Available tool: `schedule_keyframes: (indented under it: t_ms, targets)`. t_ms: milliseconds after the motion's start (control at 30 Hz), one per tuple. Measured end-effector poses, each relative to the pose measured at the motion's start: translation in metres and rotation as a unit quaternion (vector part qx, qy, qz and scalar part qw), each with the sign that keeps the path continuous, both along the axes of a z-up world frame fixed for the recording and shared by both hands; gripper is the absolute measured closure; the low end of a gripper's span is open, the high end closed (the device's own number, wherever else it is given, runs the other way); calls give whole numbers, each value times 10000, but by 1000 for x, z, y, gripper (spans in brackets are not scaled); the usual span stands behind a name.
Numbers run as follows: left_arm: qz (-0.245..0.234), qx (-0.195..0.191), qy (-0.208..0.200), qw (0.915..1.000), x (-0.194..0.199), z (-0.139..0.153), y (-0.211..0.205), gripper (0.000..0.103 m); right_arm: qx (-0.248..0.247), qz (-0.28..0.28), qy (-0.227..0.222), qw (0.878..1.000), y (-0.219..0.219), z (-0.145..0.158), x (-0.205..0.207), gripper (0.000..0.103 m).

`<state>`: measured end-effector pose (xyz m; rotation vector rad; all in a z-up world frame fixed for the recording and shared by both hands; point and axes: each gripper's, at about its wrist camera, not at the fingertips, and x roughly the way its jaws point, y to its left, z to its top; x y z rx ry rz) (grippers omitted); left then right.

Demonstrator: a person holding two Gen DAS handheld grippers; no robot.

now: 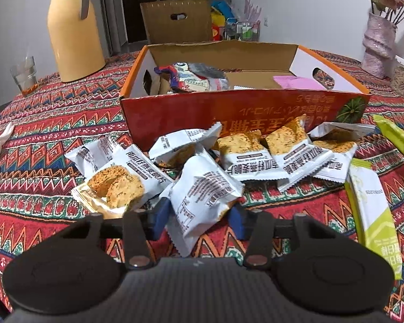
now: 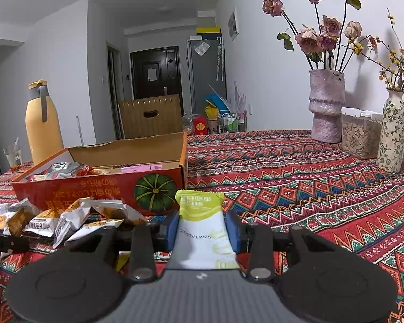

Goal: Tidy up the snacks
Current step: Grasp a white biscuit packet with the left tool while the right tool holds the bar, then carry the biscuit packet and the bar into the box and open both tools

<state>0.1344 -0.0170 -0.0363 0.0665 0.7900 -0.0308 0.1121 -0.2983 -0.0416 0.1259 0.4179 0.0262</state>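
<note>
While both my grippers hold snacks, the box (image 2: 102, 188) sits mid-bench.
Right gripper (image 2: 202, 231) jaws clamp the green bar (image 2: 202, 215), long axis pointing forward; left gripper (image 1: 199, 216) jaws pinch a white packet (image 1: 202, 199) lengthwise.

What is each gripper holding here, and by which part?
Left gripper: white cookie packet, by its side edges. Right gripper: green-white nut bar, mid-length across its width.

patterned tablecloth (image 2: 296, 177) (box (image 2: 94, 191), snack packets (image 1: 250, 156))
</note>
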Motion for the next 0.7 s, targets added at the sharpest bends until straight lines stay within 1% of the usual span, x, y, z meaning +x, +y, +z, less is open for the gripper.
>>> schedule_keyframes:
  t_ms: [33,100,367,700]
  targets:
    - [-33,-6,-27,10000,-3,1,-1,71,-2,0,-3,10000,0,0,0,66]
    - [-77,-66,-49,9999,-8,3,-1,78,-9,4,-24,10000,0,1,-1,66]
    - [-126,-311,-171,9993,-27,13,1,80,-149,7,-173,9997,5,3,-8,66]
    - [-221,-424,-505,9976,-47,37,-3,80,-121,106,-338,9993,12,14,-25,66]
